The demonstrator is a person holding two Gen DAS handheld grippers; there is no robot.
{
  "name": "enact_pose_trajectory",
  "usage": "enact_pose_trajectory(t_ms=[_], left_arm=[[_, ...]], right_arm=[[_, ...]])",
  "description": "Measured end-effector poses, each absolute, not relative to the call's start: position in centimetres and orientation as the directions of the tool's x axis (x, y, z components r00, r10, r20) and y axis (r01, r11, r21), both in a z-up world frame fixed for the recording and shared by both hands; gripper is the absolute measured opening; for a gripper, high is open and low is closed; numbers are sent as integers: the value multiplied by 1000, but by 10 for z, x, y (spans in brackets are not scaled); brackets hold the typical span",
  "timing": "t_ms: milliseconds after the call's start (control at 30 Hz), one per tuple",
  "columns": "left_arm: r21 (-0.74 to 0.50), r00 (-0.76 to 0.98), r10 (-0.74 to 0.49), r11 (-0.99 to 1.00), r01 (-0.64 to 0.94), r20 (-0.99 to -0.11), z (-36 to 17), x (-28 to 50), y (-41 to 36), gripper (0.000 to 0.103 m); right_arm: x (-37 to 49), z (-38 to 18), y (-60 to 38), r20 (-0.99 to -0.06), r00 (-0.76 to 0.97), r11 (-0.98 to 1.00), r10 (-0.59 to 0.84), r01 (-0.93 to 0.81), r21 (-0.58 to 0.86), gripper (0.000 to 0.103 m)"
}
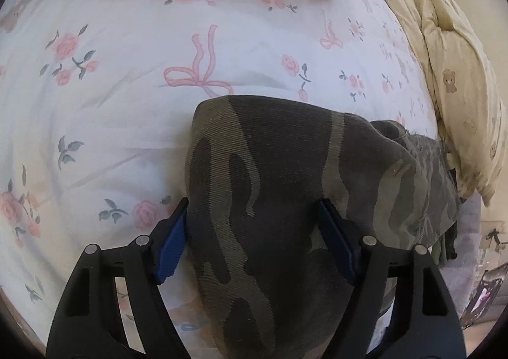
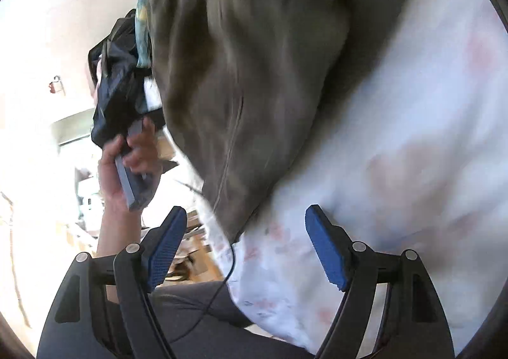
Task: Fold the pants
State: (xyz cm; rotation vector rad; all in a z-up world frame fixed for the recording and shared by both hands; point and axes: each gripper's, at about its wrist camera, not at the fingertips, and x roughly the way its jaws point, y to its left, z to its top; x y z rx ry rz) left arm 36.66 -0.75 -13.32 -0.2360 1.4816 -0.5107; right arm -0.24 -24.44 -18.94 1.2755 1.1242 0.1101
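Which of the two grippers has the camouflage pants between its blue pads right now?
The left gripper: the camouflage pants fill the gap between its pads. The right gripper is open, with only the pants' corner reaching in.

One pair of camouflage pants point(image 1: 279, 187) is lying at the centre of the left wrist view, spreading toward 3 o'clock. One flowered sheet point(image 1: 127, 73) is lying under it, filling the view from 9 to 12 o'clock. Two pink ribbon bows are showing on that sheet, one near the centre and one toward 1 o'clock. One cream quilt point(image 1: 451, 73) is bunching at 2 o'clock. Two grippers are showing, the left gripper point(image 1: 254, 216) and the right gripper point(image 2: 246, 216), each with two blue pads. One hand point(image 2: 127, 162) is showing at 9 o'clock in the right wrist view.
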Motion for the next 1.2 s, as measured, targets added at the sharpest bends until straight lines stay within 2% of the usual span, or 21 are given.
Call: enact_pose_trajectory(t_ms=[100, 233, 367, 467, 533, 600, 633, 733, 900, 1200], left_arm=[[-450, -7, -457, 872, 195, -889, -133, 373, -15, 73], [-446, -12, -455, 868, 217, -891, -134, 379, -18, 72], [-446, -3, -458, 865, 228, -889, -132, 382, -20, 66], [-391, 31, -408, 891, 231, -912, -131, 378, -28, 56], [-350, 57, -373, 905, 240, -926, -128, 373, -37, 46], [-326, 73, -352, 913, 245, -933, -125, 370, -41, 34], [-325, 75, -353, 912, 250, -932, -125, 370, -43, 24], [-308, 94, -342, 914, 266, -935, -121, 369, -44, 11], [-317, 122, -355, 915, 248, -927, -109, 367, -35, 7], [-342, 175, -381, 914, 216, -908, -62, 351, 5, 6]], right_arm=[[6, -208, -219, -588, 489, 359, 644, 486, 797, 79], [25, -209, -221, -590, 590, 358, 551, 472, 806, 81], [28, -204, -221, -564, 666, 354, 488, 440, 825, 81], [37, -200, -224, -575, 683, 404, 451, 419, 813, 69], [42, -205, -225, -593, 677, 411, 435, 437, 800, 45], [40, -209, -226, -599, 676, 410, 429, 445, 796, 34], [37, -211, -228, -602, 673, 416, 430, 444, 794, 26], [36, -206, -230, -594, 673, 435, 441, 419, 797, 17], [36, -179, -223, -573, 690, 471, 443, 364, 803, 14], [35, -135, -187, -521, 703, 492, 485, 273, 827, 13]])
